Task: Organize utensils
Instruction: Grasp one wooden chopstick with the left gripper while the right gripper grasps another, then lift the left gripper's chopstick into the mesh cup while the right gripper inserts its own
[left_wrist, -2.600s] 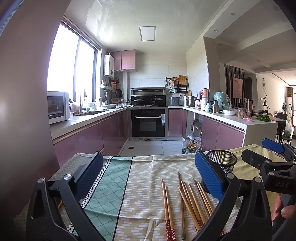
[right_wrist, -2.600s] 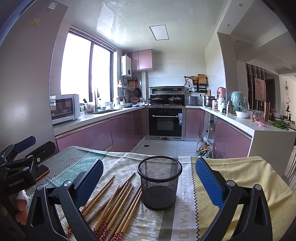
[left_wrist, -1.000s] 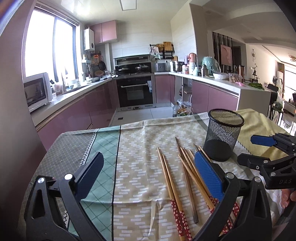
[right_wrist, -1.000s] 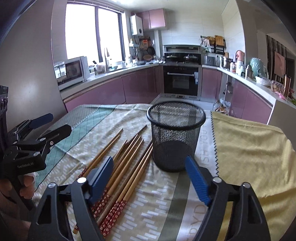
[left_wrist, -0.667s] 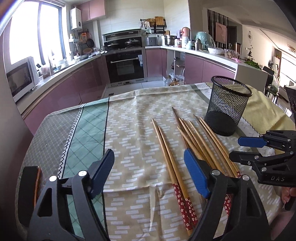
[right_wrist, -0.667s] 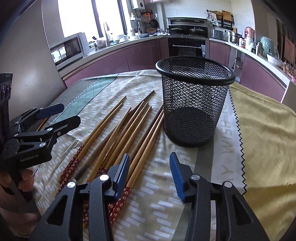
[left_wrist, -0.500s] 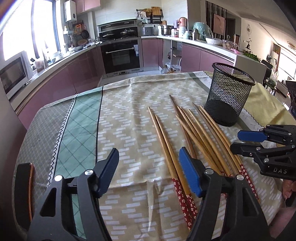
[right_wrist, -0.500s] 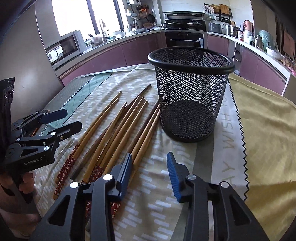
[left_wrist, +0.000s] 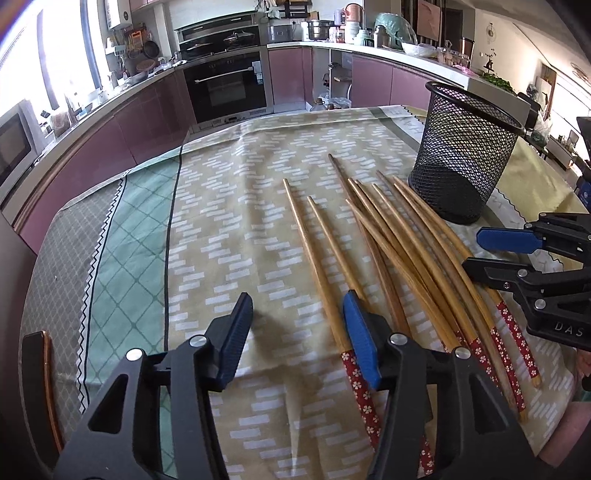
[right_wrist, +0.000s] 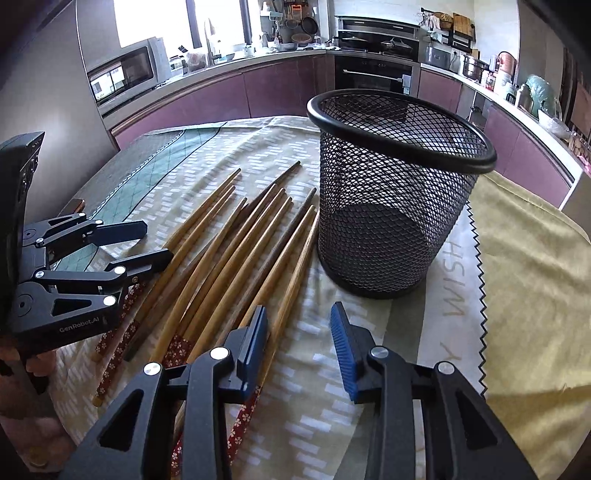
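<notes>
1. A black mesh cup (right_wrist: 397, 199) stands upright on the cloth-covered tabletop (left_wrist: 229, 206), and I take it as the landmark.
2. A spread of wooden chopsticks (right_wrist: 236, 254) lies flat on the cloth just to the left of the mesh cup. Their thin tips point toward the far kitchen side and their red flowered ends lie nearest the person.
3. The chopstick closest to the mesh cup nearly touches its base; I cannot tell whether it really does. The mesh cup looks empty inside.
4. The right hand-held gripper (right_wrist: 299, 350) hovers low in front of the mesh cup, on the near side. Its jaws stand at a narrow gap with only cloth between them. Its left blue pad (right_wrist: 255, 343) sits over the red ends of the chopsticks nearest the cup, and it grips nothing.
5. The left hand-held gripper (left_wrist: 295, 332) sits farther left of the mesh cup, beyond the chopsticks. Its jaws have just been closing and now stand about half apart, over bare cloth. Its right pad (left_wrist: 360, 332) sits just beside the leftmost pair of chopsticks, and nothing is between the jaws.
6. A yellow cloth (right_wrist: 532, 280) covers the tabletop to the right of the mesh cup.
</notes>
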